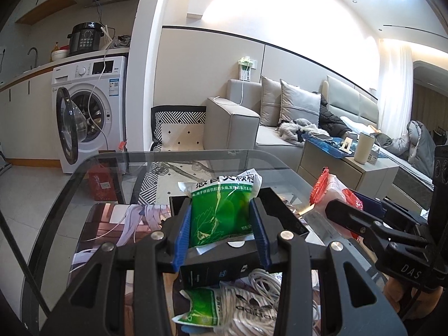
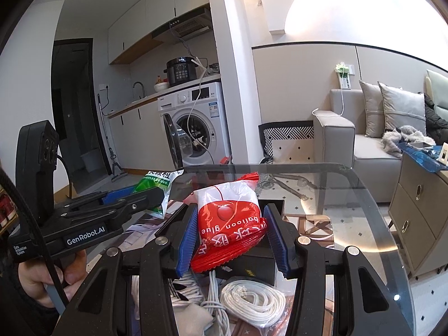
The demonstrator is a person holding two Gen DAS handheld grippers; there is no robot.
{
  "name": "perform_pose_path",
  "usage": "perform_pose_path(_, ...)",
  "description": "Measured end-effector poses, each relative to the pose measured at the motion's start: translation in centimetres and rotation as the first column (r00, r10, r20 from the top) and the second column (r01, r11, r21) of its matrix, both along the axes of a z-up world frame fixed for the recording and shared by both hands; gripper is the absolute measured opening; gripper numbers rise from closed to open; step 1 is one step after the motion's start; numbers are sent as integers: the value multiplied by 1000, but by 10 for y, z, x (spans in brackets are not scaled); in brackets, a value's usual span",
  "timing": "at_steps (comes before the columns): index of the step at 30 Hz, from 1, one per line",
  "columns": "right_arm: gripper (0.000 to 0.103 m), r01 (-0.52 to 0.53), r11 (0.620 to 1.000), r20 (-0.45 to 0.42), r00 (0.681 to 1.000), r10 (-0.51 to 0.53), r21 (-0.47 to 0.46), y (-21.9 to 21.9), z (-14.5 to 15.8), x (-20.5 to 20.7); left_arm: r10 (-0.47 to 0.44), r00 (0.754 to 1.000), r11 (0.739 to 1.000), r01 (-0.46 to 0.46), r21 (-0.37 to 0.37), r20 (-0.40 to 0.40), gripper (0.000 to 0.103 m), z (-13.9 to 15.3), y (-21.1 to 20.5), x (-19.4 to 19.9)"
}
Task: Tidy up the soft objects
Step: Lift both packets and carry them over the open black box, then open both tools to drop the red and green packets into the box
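Packets in both grippers, above the glass table. Left gripper: jaws narrowed onto green packet, pads pressing its 2 sides, black box below. Right gripper: jaws pinching red-and-white packet, held over white cable coil and socks.

Second green packet (lower end behind the tongs' frame)
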State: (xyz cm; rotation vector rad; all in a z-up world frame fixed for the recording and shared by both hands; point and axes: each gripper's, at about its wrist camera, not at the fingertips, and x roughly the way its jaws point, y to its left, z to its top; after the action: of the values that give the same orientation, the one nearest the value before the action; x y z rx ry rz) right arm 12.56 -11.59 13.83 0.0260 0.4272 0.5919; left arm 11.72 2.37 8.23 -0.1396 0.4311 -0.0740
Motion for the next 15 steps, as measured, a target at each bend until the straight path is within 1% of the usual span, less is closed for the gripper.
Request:
perform_pose_path(7, 48, -6, 1000, -19, 1000, 6, -19, 7, -10, 19, 7, 999, 1000, -7, -7, -33, 39, -13, 1, 18)
perform_pose_path(15, 48, -22, 998, -34, 999, 20, -52, 18, -21, 39, 21, 999, 1000, -21, -9, -49, 39, -21, 3, 32)
